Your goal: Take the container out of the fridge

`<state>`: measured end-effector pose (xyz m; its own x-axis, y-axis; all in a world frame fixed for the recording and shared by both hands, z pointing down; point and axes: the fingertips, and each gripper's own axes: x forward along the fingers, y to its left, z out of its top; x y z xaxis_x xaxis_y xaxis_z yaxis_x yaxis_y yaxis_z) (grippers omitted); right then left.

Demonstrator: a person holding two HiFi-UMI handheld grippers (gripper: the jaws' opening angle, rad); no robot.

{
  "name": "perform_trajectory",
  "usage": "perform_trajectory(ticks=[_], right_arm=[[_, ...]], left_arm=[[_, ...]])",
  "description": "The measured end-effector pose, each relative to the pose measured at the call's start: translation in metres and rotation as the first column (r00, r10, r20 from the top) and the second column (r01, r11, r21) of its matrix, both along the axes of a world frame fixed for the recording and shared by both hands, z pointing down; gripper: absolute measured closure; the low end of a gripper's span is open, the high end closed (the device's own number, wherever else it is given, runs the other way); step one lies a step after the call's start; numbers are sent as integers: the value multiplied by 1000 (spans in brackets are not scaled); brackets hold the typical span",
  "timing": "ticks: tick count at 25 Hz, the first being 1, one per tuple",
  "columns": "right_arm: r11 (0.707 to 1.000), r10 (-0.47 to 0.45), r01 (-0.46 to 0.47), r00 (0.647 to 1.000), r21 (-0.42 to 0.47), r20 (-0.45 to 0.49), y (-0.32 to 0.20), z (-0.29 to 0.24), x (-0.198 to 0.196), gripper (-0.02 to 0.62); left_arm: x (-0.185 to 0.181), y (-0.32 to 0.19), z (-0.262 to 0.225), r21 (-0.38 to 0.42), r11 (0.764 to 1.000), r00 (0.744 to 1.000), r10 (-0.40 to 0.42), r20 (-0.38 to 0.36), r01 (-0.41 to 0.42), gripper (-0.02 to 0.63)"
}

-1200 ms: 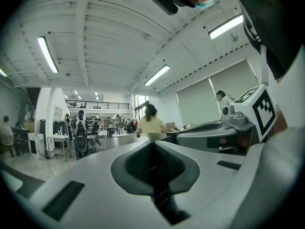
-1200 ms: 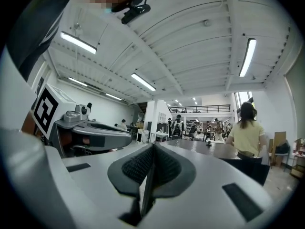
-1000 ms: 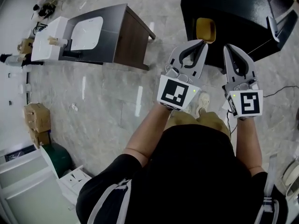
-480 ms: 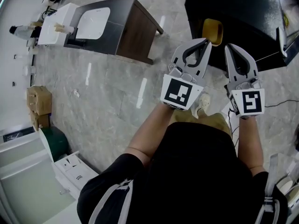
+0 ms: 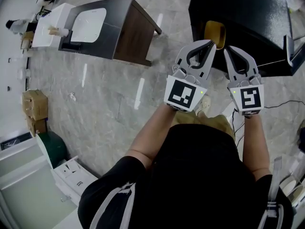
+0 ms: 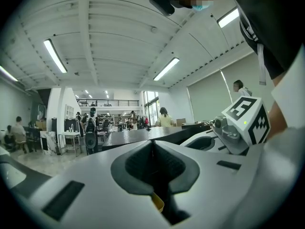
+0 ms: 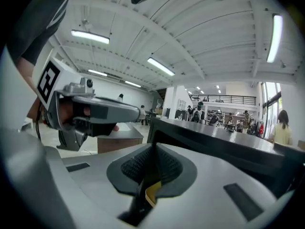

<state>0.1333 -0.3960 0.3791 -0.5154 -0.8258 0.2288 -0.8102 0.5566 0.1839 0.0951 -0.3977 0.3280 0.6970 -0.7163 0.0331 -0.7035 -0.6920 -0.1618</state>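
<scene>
Head view: a standing person holds the left gripper (image 5: 208,42) and the right gripper (image 5: 230,48) side by side at waist height, both pointing toward a black fridge (image 5: 248,18) that fills the upper right. The yellow container (image 5: 215,33) shows at the near left corner of the fridge, just beyond the tips of the left gripper and not touched by either one; whether it rests inside or against the fridge cannot be told.

Left gripper view: the two jaws meet at their tips, leaving only the moulded hollow behind them, and nothing is held. The marker cube (image 6: 246,120) of the right gripper appears at the right edge.

Right gripper view: the jaws are likewise closed tip to tip on nothing. The black top edge of the fridge runs across behind them, and a sliver of yellow shows through the narrow slot below the tips.

Surroundings: a brown table (image 5: 136,32) carrying a white basin (image 5: 89,24) stands at the upper left on the pale stone floor (image 5: 105,94), well apart from the fridge. Cardboard boxes (image 5: 34,109) sit at the left edge.
</scene>
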Motion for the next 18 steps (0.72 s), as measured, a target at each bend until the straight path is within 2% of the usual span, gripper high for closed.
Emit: perform_trajectory(ticks=[4, 7, 9, 12, 15, 18], right_arm=[[995, -76, 65, 986, -73, -152, -16, 37, -11, 557], [984, -153, 119, 948, -134, -278, -30, 67, -23, 542], [973, -209, 152, 895, -173, -393, -39, 90, -30, 475], [952, -291, 191, 801, -237, -523, -48, 128, -36, 473], [931, -354, 210, 726, -300, -590, -56, 160, -40, 469], [907, -407, 219, 672, -359, -619, -66, 189, -44, 468]], left_arm=[[-6, -11, 10, -18, 1000, 1000, -2, 7, 3, 581], [-19, -19, 16, -34, 999, 1000, -11, -3, 11, 581], [-29, -26, 21, -53, 998, 1000, -19, -11, 19, 581], [-40, -31, 31, -79, 996, 1000, -29, -5, 28, 581], [-50, -35, 41, -102, 994, 999, -31, 13, 32, 581], [-60, -42, 49, -117, 992, 999, -37, 20, 39, 581]])
